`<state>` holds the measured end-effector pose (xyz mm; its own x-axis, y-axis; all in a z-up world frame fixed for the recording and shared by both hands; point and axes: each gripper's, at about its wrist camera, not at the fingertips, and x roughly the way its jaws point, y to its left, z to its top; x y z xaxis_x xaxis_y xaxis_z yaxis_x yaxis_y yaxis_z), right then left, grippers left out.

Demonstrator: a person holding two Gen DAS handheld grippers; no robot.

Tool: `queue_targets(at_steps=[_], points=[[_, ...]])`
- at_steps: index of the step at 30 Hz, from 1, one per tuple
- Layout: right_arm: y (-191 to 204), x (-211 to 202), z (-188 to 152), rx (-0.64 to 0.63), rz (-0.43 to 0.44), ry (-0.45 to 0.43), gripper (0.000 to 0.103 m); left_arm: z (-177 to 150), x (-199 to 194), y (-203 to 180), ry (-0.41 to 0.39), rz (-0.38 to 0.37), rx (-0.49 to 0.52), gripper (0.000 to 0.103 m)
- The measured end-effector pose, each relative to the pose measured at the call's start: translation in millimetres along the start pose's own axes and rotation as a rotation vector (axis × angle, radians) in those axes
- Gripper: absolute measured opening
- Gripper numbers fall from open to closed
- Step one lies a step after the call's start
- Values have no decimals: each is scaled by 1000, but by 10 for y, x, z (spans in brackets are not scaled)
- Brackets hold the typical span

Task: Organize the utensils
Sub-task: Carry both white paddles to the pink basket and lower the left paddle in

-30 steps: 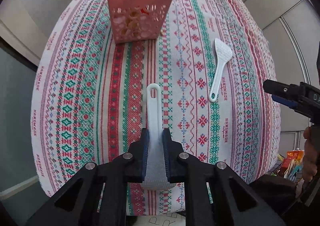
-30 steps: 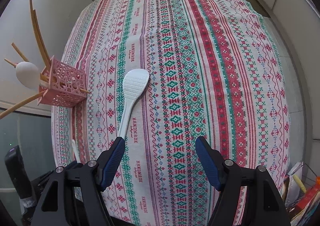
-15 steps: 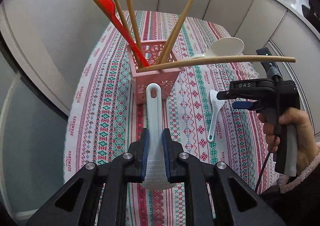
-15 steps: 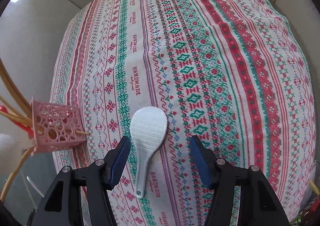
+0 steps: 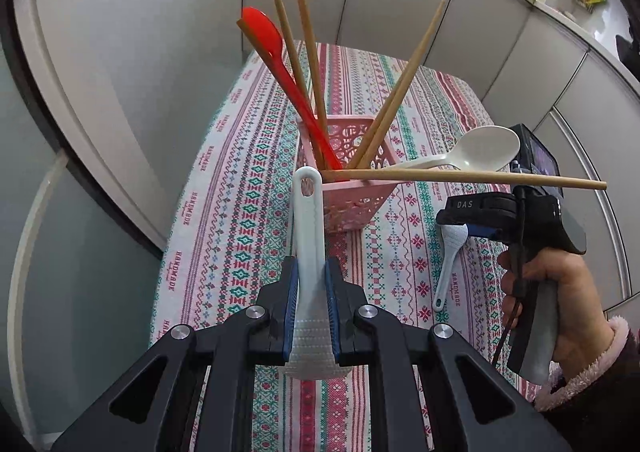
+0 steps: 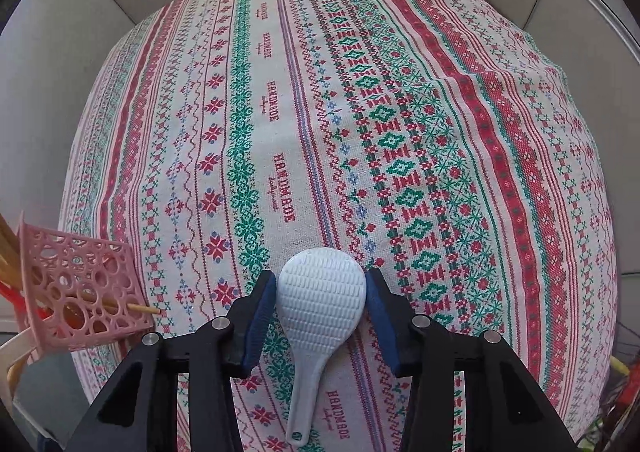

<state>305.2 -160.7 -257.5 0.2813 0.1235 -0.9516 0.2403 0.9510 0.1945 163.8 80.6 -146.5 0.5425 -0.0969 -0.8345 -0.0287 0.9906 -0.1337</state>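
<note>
Left claw [image 5: 311,288] pinches our white paddle [image 5: 308,236], blade hidden; right claw [image 6: 321,292] just closing around second paddle [image 6: 320,304], pad contact unclear.

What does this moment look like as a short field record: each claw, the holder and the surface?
left claw: shut on a white rice paddle, handle pointing at the pink basket
right claw: jaws have just been closing, either side of a second white paddle lying on the tablecloth
basket contents: chopsticks, red spoon, white spoon
</note>
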Motion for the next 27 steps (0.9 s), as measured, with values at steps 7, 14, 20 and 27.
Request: queue_targets(at_steps=[7, 14, 20, 27], points=[[-291, -433, -99, 37, 112, -78, 46, 77, -231, 72, -99, -13, -20, 14], [-385, -1108, -238, 15, 200, -239, 46, 211, -544, 64, -245, -33, -37, 14], [-381, -1482, -280, -15, 240, -335, 46, 362, -622, 52, -369, -78, -58, 14], [-402, -1627, -309, -36, 231, -388, 46, 649, -381, -58, -472, -161, -35, 14]])
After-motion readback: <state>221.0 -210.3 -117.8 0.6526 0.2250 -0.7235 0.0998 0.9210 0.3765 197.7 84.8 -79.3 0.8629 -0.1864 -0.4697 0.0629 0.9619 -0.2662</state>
